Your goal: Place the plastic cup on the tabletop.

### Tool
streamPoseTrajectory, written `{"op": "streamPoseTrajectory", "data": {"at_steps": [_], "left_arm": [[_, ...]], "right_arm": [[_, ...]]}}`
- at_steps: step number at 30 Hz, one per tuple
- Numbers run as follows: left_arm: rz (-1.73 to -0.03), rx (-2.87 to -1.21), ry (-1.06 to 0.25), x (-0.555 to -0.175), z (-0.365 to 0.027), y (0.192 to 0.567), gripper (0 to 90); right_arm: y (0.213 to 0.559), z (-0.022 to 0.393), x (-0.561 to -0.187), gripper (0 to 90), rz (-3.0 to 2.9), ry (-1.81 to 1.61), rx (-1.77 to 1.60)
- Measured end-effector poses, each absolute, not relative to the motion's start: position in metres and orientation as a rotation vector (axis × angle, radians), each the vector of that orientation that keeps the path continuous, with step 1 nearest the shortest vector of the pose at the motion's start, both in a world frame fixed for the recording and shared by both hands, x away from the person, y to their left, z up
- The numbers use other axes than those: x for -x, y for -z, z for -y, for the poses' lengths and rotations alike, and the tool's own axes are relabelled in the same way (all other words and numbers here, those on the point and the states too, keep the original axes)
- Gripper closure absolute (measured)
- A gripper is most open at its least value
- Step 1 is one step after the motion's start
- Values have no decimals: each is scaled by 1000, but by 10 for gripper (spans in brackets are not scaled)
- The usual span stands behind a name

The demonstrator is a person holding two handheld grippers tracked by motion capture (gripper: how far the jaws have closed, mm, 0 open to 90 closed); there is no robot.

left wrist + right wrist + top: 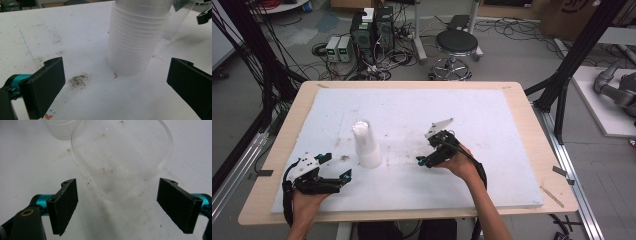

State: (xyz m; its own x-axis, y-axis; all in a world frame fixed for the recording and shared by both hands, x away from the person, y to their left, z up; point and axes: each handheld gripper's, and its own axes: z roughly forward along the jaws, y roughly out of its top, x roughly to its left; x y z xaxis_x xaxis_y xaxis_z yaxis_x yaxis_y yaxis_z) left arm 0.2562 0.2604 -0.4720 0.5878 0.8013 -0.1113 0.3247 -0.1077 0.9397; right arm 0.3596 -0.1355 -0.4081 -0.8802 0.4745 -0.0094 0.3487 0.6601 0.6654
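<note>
Cups are the things in hand: a stack of clear plastic cups (pixel 366 145) stands mouth-down on the white foam sheet (pixel 492 115) that covers the wooden table (pixel 532 135), left of the sheet's middle. From that stack, the left gripper (pixel 334 167) lies at about 7 o'clock, near the sheet's front edge, with its jaws spread wide and nothing between them; in the left gripper view the stack (pixel 135 42) rises just ahead of the jaws, and a grey smudge (pixel 78 80) marks the sheet before it. The right gripper (pixel 426 162) sits at about 3 o'clock from the stack, apart from it, jaws pointing toward it. In the right gripper view a single clear cup (pixel 122 155) stands upright just beyond the jaws, which are parted wide and touch nothing, with the stack's base (pixel 62 128) at 11 o'clock behind it.
</note>
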Motion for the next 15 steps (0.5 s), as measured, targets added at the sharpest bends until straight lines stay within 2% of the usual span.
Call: {"op": "streamPoseTrajectory", "data": {"at_steps": [15], "left_arm": [[-951, -1680, -551, -255, -260, 472, 18]], "right_arm": [[434, 227, -314, 174, -2381, -1241, -828]]}}
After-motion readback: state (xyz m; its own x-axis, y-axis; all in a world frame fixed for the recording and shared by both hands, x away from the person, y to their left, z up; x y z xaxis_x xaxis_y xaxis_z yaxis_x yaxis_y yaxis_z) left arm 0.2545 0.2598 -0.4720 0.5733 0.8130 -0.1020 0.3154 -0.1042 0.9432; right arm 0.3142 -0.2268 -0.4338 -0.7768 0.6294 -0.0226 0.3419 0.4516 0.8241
